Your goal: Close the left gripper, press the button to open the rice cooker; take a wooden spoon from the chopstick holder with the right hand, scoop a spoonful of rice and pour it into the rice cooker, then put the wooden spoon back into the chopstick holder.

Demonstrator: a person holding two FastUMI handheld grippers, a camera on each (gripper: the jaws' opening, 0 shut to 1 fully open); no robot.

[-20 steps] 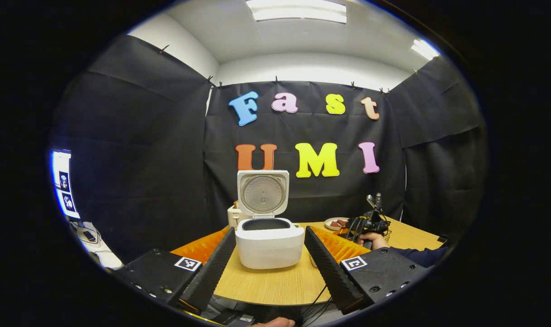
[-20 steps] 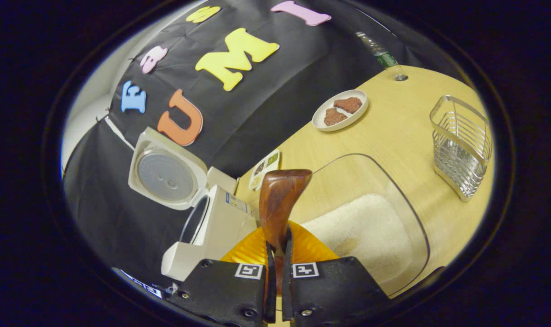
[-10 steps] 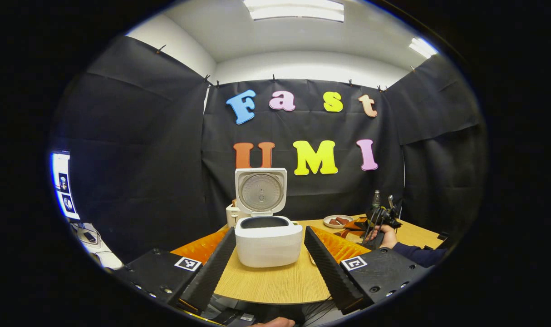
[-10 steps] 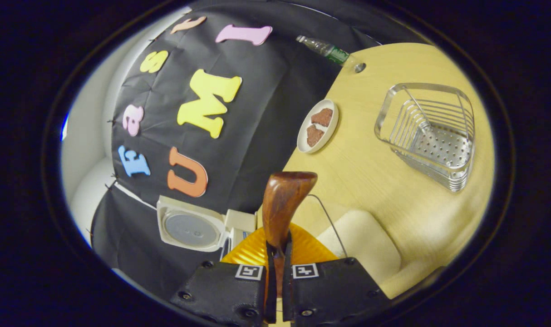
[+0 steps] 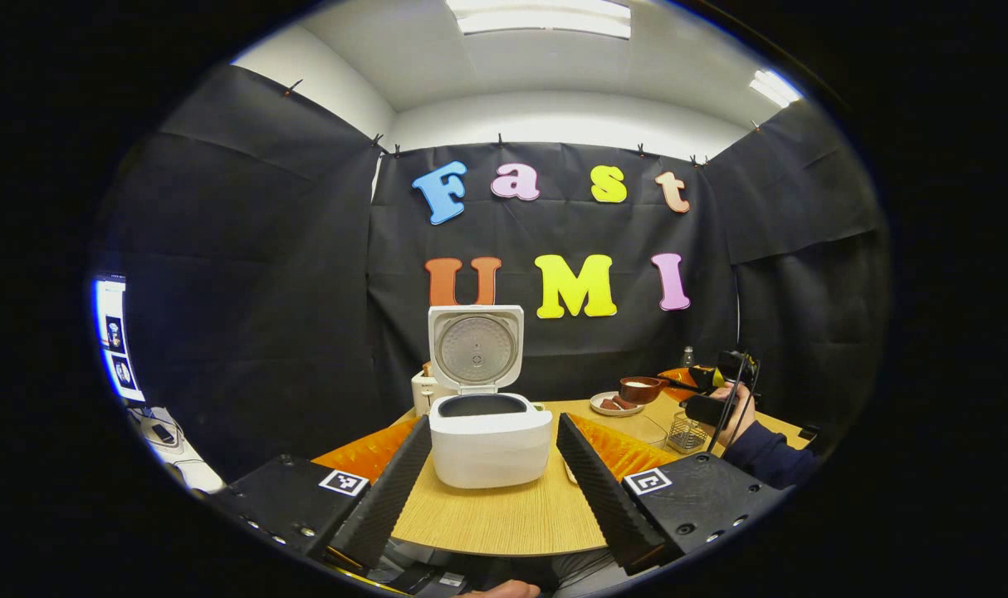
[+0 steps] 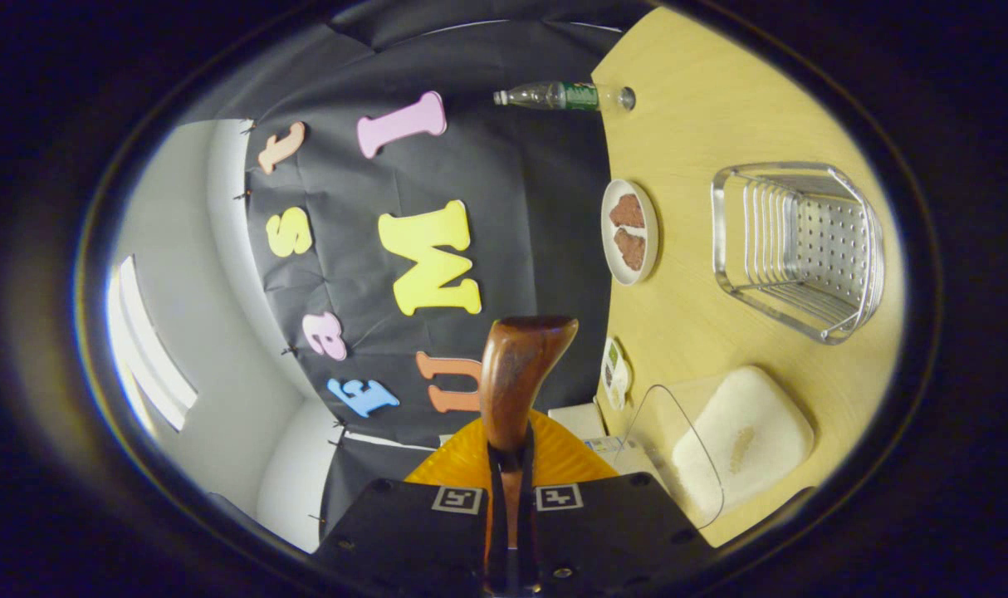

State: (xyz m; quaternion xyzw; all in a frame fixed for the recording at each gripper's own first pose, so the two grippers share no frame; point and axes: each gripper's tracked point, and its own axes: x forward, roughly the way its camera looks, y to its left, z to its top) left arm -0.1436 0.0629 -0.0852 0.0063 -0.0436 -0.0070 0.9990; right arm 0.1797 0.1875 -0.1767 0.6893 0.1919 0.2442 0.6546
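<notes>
The white rice cooker (image 5: 489, 436) stands on the table with its lid (image 5: 477, 347) raised. My left gripper (image 5: 494, 428) hovers in front of it, open wide, one finger on each side of the cooker and nothing between them. My right gripper (image 6: 511, 455) is shut on the handle of the wooden spoon (image 6: 521, 365). In the left gripper view that gripper (image 5: 714, 389) is held by a hand to the right of the cooker, with the spoon (image 5: 639, 389) level and its bowl pointing toward the cooker. I cannot tell what the bowl holds. The wire chopstick holder (image 6: 799, 249) stands empty.
A clear container of rice (image 6: 741, 436) sits on the wooden table (image 6: 703, 108) near the chopstick holder (image 5: 683, 432). A plate (image 6: 630, 231) with brown pieces and a plastic bottle (image 6: 562, 95) stand near the back wall. Cables hang off the table's front edge.
My right gripper has lifted away from the rice container and rolled about a quarter turn, carrying the spoon higher above the table. The left gripper has barely moved.
</notes>
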